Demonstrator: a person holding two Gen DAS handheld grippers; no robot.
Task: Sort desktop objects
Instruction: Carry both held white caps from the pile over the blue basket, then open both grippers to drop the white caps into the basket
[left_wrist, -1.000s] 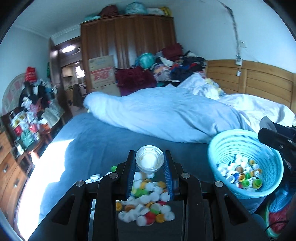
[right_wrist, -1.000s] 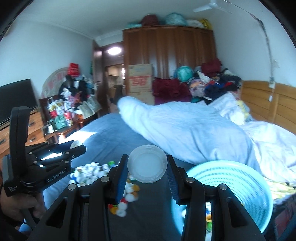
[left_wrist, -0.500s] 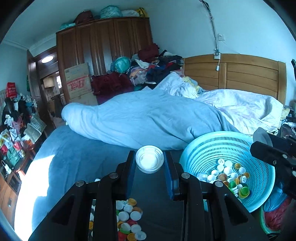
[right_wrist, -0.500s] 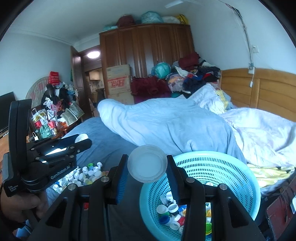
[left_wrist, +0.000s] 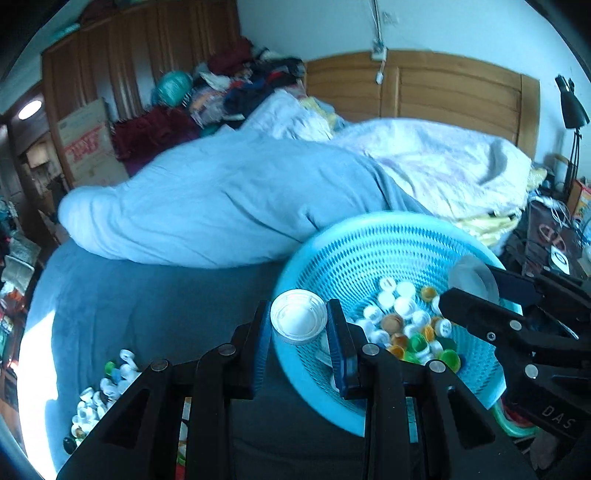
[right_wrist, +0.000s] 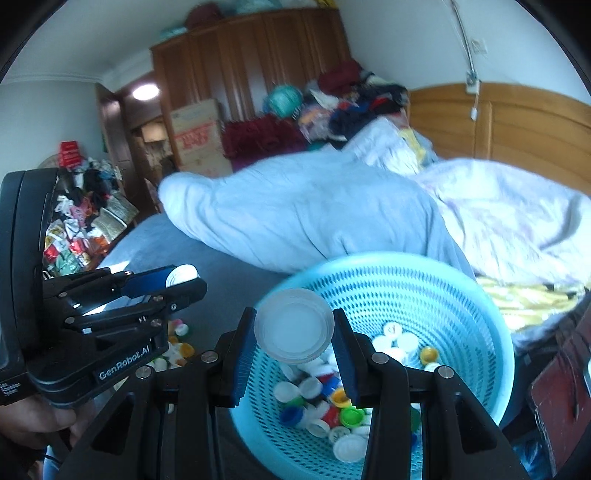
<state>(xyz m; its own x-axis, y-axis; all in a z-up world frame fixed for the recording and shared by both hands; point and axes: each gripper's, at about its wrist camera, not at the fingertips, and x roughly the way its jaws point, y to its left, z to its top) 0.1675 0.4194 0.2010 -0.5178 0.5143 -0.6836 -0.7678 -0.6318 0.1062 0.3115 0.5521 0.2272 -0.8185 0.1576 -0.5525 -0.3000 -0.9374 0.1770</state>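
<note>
While the left gripper (left_wrist: 299, 325) pinches a white cap (left_wrist: 298, 320) at the basket (left_wrist: 369, 243) rim, the right gripper (right_wrist: 294, 328) clamps a clear lid (right_wrist: 294, 324) over it.

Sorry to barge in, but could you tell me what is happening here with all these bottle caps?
A person is sorting caps on a bed, with a gripper in each hand. The left gripper holds a white cap at the rim of the blue basket, and the right gripper holds a clear lid above it. Many caps are already inside; a loose pile remains on the bed.

right claw (right_wrist: 294, 332) | grips clear lid (right_wrist: 294, 325) | above blue basket (right_wrist: 480, 295) of caps (right_wrist: 325, 402)
</note>
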